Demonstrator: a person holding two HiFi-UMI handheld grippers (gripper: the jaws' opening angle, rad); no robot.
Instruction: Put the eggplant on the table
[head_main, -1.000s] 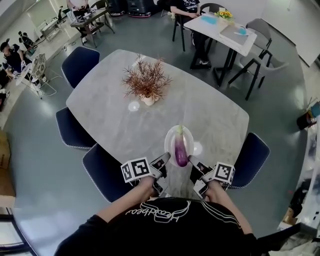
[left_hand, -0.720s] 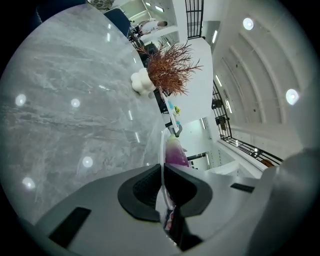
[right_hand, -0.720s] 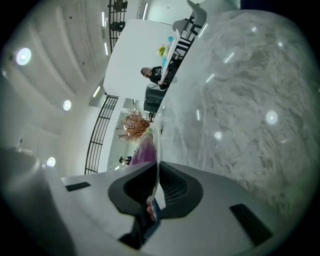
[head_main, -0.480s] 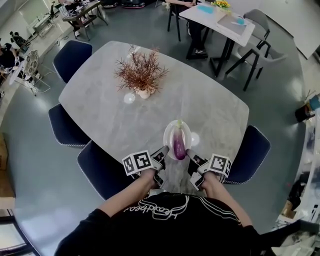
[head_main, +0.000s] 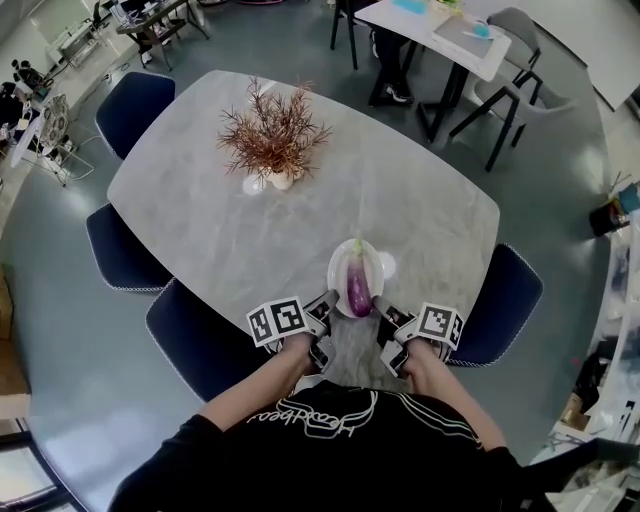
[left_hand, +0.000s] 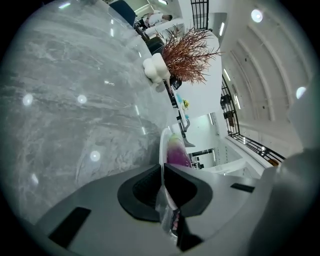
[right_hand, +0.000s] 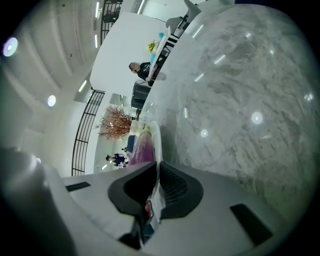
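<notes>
Status: nearly done, by the look of it. The eggplant is already carried over the desk; what's left is judged to be seating the plate and releasing both grips.

- Desk (head_main: 200, 220): large rounded slab, grey marble-look veining, glossy, with ceiling-light spots reflected in it.
- Chairs (head_main: 195, 345): dark blue, padded, tucked in round the desk's edge.
- Dried plant (head_main: 272, 132): spiky, reddish-brown, set in a small white vase (head_main: 268, 181) on the desk's far half.
- Plate (head_main: 333, 275): white, oval, thin-rimmed, glazed, at the desk's near edge. It cannot be told whether it rests on the desk or sits just above it.
- Eggplant (head_main: 358, 285): slim, elongated, shiny purple skin, pale green stem end pointed toward the desk's middle. It lies lengthwise on the plate.
- Left tool (head_main: 328, 303): clenched on the plate's left rim, the thin white edge pinched between dark ribbed pads.
- Right tool (head_main: 383, 305): clenched on the opposite rim in the same way.

The eggplant itself is touched by neither tool.
</notes>
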